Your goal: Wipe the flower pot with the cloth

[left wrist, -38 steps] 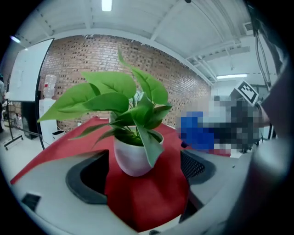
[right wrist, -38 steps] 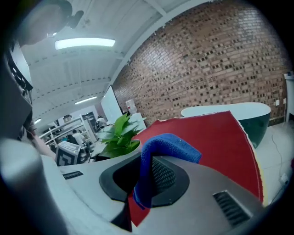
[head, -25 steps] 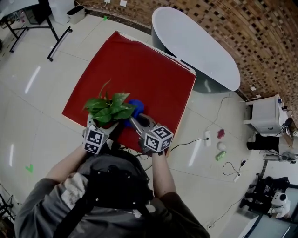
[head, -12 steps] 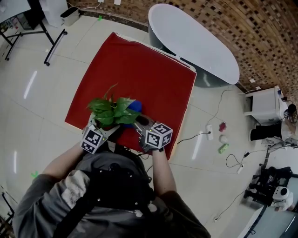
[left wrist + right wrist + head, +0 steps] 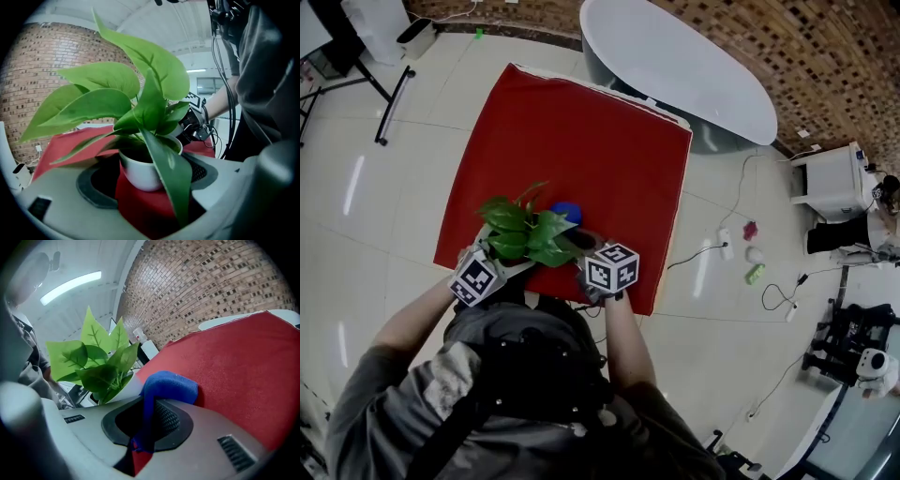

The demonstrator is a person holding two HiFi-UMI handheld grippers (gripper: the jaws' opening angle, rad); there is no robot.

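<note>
Left gripper: the jaws are set against opposite sides of a small round white flower pot and grip it around the body. The pot is upright and carries a green plant with broad glossy leaves. In the left gripper view one long leaf hangs over the rim toward the camera.

Position: the pot is at the near edge of a square red-covered table, toward its left half, directly in front of the person. Red fabric shows beneath the pot. I cannot tell whether the base rests on it.

Right gripper: the jaws are pressed together on a soft blue cloth. The cloth is pinched between the pads, and its free part is bunched in a fold over the jaw tips. In the head view it shows as a blue patch just beyond the leaves, to the right of the plant.

Relation: the blue fold sits just beside the pot's right side. The right gripper view shows a strip of white pot wall next to it, but contact is not certain. The two grippers are close together, side by side.

Surroundings: a white oval table stands beyond the red one's far corner. A brick wall lies behind it. The pale tiled floor has cables trailing at the right.
</note>
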